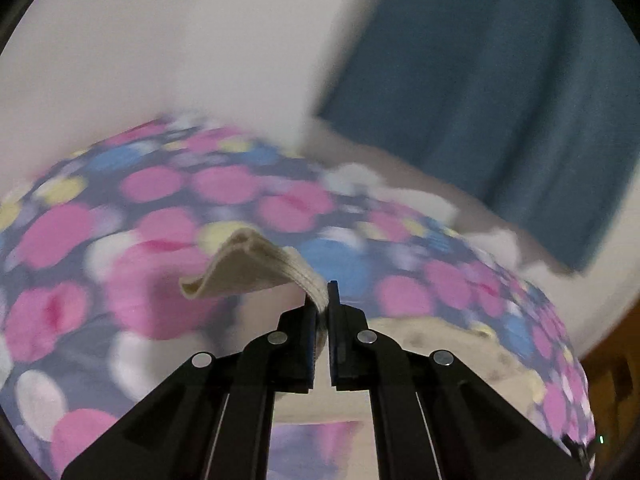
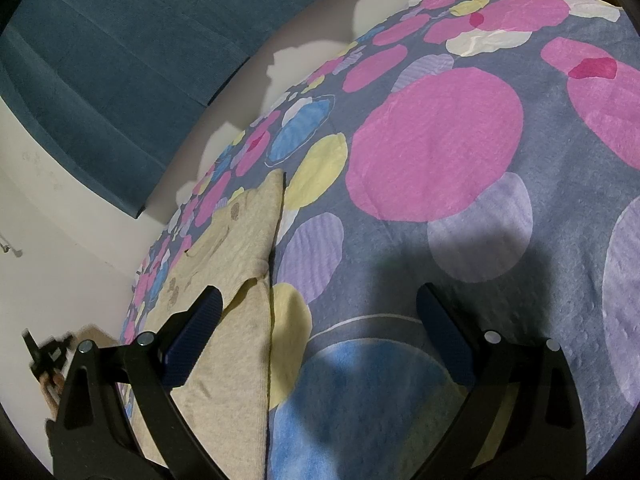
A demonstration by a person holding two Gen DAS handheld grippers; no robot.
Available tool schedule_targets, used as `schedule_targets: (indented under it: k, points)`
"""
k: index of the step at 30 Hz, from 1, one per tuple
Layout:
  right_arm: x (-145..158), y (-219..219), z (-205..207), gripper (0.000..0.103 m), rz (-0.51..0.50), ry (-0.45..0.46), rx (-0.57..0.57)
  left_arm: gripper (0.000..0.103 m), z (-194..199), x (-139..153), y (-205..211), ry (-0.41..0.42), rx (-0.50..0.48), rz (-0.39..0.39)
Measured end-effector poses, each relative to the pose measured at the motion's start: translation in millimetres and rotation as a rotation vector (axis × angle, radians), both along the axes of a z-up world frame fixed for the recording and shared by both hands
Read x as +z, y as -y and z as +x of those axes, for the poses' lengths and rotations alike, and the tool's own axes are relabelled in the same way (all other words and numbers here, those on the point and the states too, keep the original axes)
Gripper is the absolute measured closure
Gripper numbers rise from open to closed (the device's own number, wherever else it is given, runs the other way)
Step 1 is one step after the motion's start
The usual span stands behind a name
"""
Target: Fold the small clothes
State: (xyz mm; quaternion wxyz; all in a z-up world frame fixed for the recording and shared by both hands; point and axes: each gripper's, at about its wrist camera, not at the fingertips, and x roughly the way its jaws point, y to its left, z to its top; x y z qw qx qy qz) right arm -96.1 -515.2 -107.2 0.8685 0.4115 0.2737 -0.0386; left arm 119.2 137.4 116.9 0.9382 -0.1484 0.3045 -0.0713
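Beige garment [image 2: 224, 344] edge pinched in left tongs [image 1: 322, 300]; right tongs [image 2: 320, 304] wide, straddling its edge.

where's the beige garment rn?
Left wrist view: its ribbed edge is pinched in the left claw, above the dotted bedspread. Right wrist view: the rest lies left of centre.

Light: dim, soft indoor light in both views.
Blur: left wrist view smeared with motion; the spotted cover [image 1: 240, 200] and blue curtain [image 1: 500, 100] are streaky, only the left hand-held gripper [image 1: 322, 300] sharp.
Sharpness: right wrist view crisp.
Shadow: broad dark patch on the cover ahead of the right hand-held gripper [image 2: 320, 304].
Edges: fisheye bending, black corners.
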Motion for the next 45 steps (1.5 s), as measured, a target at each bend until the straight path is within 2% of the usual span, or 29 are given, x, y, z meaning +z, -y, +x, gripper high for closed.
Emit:
schedule_targets:
  k: [1,3,6,7,9,13,16,18,19,21,24,26,29,32,36,38,42,45]
  points:
    - [0,0,0,0.005,0.000,0.000,0.000,0.099,2,7,37,0.016,-0.060,0.016]
    - [0,0,0,0.005,0.001,0.002,0.000,0.099,3,11,82,0.030,-0.124,0.046]
    - [0,0,0,0.005,0.001,0.001,0.000,0.099,0,1,169,0.032,-0.249,0.086]
    - [0,-1,0,0.005,0.000,0.001,0.000,0.099,-1,-4,186,0.023,-0.275,0.087]
    - [0,0,-1,0.005,0.002,0.003,-0.001,0.099,-5,-28,241,-0.009,-0.351,0.109]
    - [1,0,-1,0.005,0.003,0.004,-0.003,0.098,-11,-85,316,-0.077,-0.441,0.193]
    - [1,-1,-2,0.005,0.003,0.004,-0.005,0.096,-15,-135,362,-0.187,-0.540,0.252]
    - [1,-1,-2,0.005,0.003,0.004,-0.005,0.094,-22,-158,381,-0.236,-0.572,0.311]
    - [1,-1,-2,0.005,0.003,0.005,-0.005,0.092,-27,-159,384,-0.241,-0.579,0.324]
    - [1,-1,-2,0.005,0.004,0.008,-0.005,0.076,-36,-154,384,-0.224,-0.601,0.320]
    - [2,-1,-3,0.005,0.007,0.015,-0.007,0.050,-51,-134,364,-0.149,-0.598,0.292]
    - [3,-2,-5,0.005,0.008,0.020,-0.007,0.046,-59,-119,330,-0.092,-0.563,0.261]
    - [6,-2,-6,0.006,0.012,0.018,-0.012,0.046,-56,-115,267,-0.095,-0.466,0.240]
    - [21,-6,-10,0.006,0.033,0.032,-0.040,0.046,-47,-128,202,-0.128,-0.331,0.269]
    - [58,-35,8,0.008,0.056,0.075,0.058,0.046,-30,-159,130,-0.221,-0.171,0.308]
    - [66,-53,32,0.010,0.083,0.061,0.139,0.046,-22,-172,111,-0.258,-0.129,0.321]
    - [60,-80,93,0.031,0.146,-0.030,0.255,0.046,-12,-183,100,-0.281,-0.102,0.327]
    - [52,-91,124,0.031,0.128,-0.094,0.257,0.046,-6,-189,98,-0.301,-0.099,0.316]
